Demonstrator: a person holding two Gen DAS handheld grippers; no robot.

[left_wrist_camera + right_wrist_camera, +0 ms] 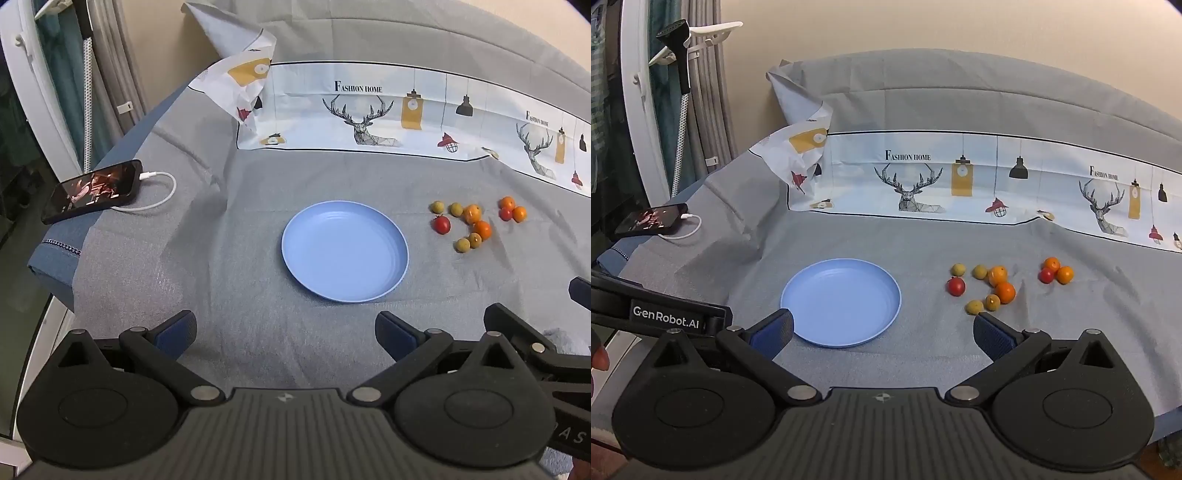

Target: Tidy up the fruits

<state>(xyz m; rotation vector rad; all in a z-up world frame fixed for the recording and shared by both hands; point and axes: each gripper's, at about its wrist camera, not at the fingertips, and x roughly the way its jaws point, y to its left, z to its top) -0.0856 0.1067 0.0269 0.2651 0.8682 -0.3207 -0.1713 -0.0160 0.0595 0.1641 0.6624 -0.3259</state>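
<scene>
A light blue plate (345, 251) lies empty on the grey cloth; it also shows in the right wrist view (842, 306). To its right lie several small fruits: a red one (441, 224) (956, 286), oranges (482, 229) (1005, 291), yellow-green ones (463, 244) (974, 306), and a separate trio (511, 209) (1055, 272). My left gripper (284, 332) is open and empty, just short of the plate's near edge. My right gripper (882, 334) is open and empty, spanning from the plate's near edge to the nearest yellow-green fruit.
A black phone (92, 190) on a white charging cable (159, 199) lies at the table's left edge. A printed deer-pattern cloth (369, 110) rises along the back. The left gripper's body (657, 314) shows at the right wrist view's left edge.
</scene>
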